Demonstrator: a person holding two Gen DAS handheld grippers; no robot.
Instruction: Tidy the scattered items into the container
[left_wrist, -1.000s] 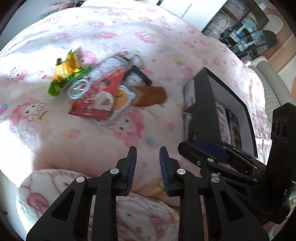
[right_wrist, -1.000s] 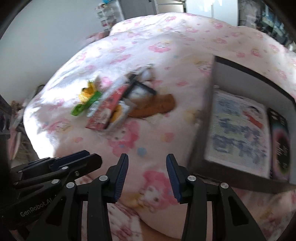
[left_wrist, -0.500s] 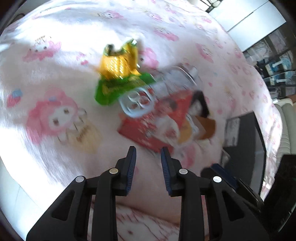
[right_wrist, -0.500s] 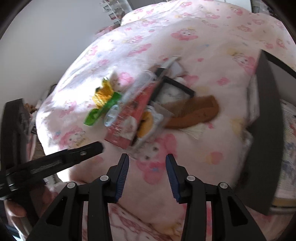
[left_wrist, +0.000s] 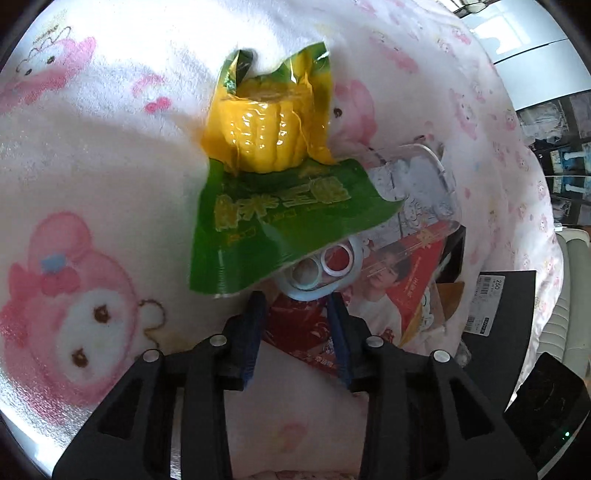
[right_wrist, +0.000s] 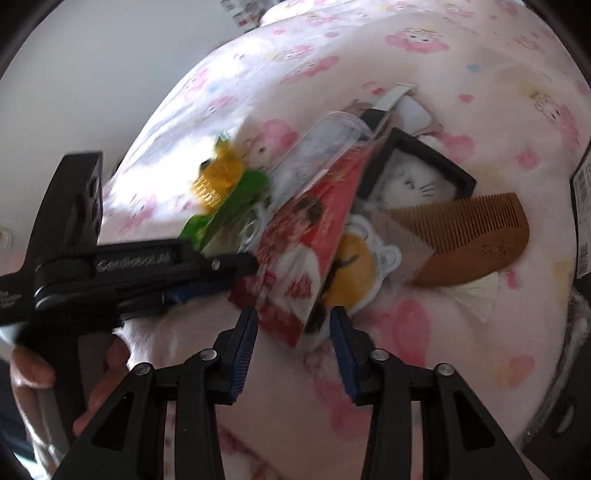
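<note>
A pile of items lies on the pink cartoon blanket (left_wrist: 92, 166). A green and yellow corn packet (left_wrist: 273, 177) overlaps a white ring-shaped piece (left_wrist: 321, 273) and a red printed packet (left_wrist: 306, 325). My left gripper (left_wrist: 295, 301) points down at the ring's near edge, its jaws opening and its pads touching nothing. My right gripper (right_wrist: 293, 314) straddles the near corner of the red packet (right_wrist: 295, 266); its jaws are closing with gaps on both sides. From the left, the left gripper (right_wrist: 236, 275) reaches the same pile. The black container (left_wrist: 498, 317) sits to the right.
A wooden comb (right_wrist: 469, 236), a black-framed cat picture (right_wrist: 417, 177), a yellow-and-white sticker pack (right_wrist: 354, 269) and a clear blister pack (right_wrist: 325, 147) share the pile. A hand (right_wrist: 103, 369) holds the left gripper's handle. The container's edge (right_wrist: 581, 206) shows at the right border.
Both grippers have dropped and closed in on the pile. The left one's jaws have widened over the ring piece. The right one's jaws have narrowed around the red packet's corner.
</note>
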